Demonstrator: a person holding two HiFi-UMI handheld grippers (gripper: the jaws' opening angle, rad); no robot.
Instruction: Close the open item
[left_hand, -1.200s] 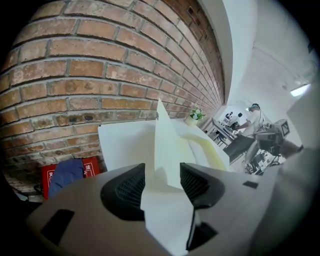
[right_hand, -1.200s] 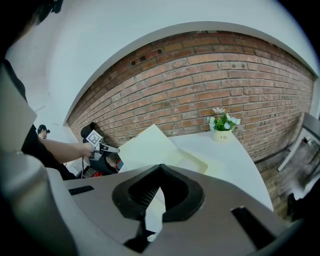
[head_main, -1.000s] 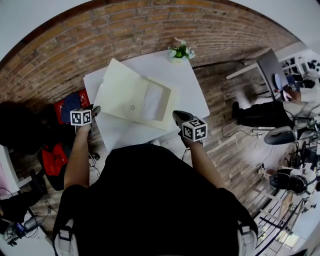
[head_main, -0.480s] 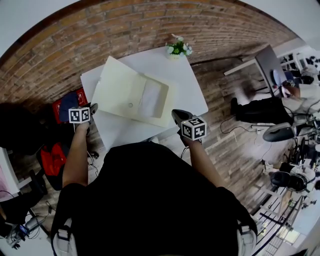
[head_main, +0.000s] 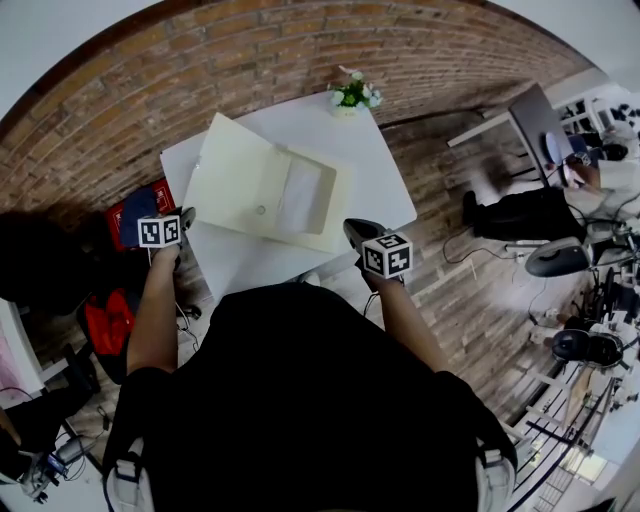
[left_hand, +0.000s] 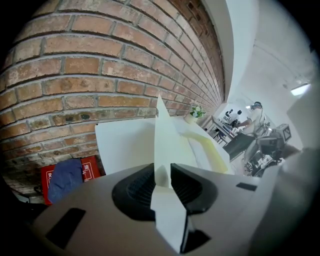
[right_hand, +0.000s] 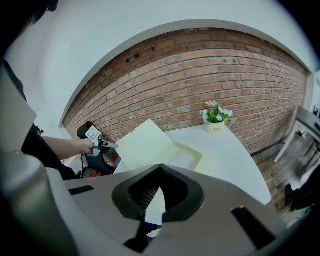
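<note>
A cream box lies open on the white table (head_main: 375, 170), with its shallow tray (head_main: 308, 198) flat and its lid (head_main: 235, 175) raised at the left. My left gripper (head_main: 187, 215) is at the table's left edge, by the lid's near corner. In the left gripper view the lid (left_hand: 165, 132) stands edge-on between the jaws of my left gripper (left_hand: 162, 176). They have just been closing, and both pads touch the lid. My right gripper (head_main: 352, 229) hovers over the table's near right side, apart from the box. In its own view my right gripper (right_hand: 159, 172) has its jaws together and holds nothing.
A small potted plant (head_main: 350, 95) stands at the table's far edge. A red bag (head_main: 135, 210) lies on the floor to the left, under the brick wall. Desks, chairs and a seated person (head_main: 600, 180) are off to the right.
Neither hand nor the box has visibly shifted. Only the head view has drifted slightly.
</note>
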